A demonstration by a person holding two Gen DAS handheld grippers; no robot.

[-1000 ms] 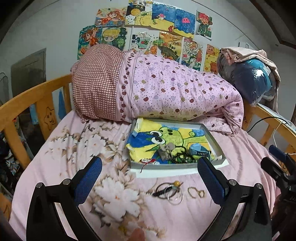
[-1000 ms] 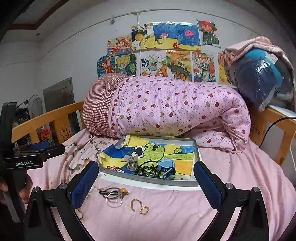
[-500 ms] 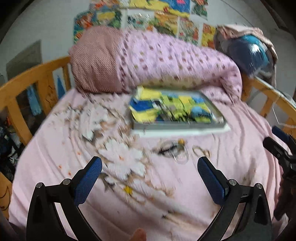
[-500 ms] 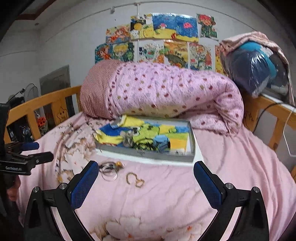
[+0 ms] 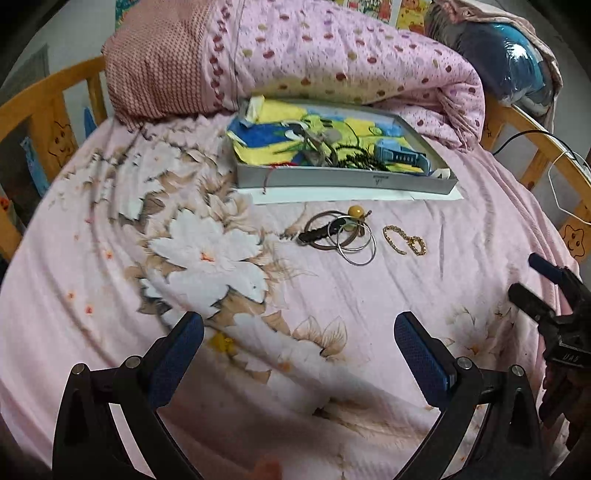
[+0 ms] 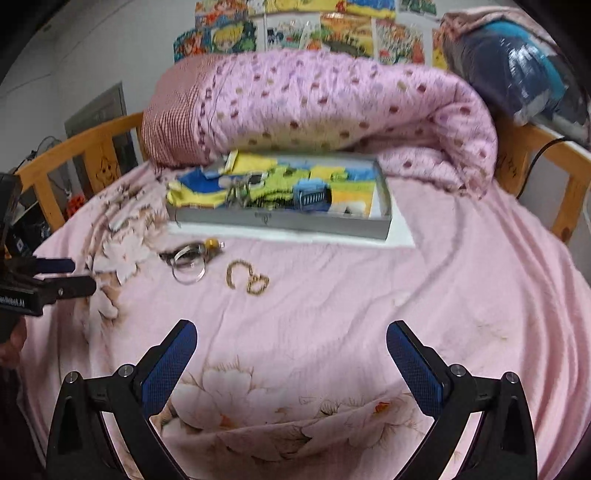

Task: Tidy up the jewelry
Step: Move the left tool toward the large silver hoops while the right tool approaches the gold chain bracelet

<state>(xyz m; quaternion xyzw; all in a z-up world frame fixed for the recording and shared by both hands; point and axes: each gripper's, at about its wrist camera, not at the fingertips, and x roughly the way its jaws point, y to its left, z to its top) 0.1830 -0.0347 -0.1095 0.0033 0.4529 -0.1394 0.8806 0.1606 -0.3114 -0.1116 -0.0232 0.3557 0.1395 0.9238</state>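
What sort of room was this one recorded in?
Most likely a child's bedroom: a bed with a floral pink sheet, a rolled polka-dot quilt, a wooden bed rail with cartoon stickers, and children's drawings on the wall.

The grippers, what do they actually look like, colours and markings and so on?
Both are alike: the left gripper and right gripper have black angular frames with silver screw heads, and fingers lined with textured blue pads. Seen from the right wrist view, the left gripper's body carries white lettering, partly cut off.

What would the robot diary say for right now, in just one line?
left gripper: open, empty | right gripper: open, empty | gold chain, bangles: on bedsheet, outside tray | tray: holds other jewelry
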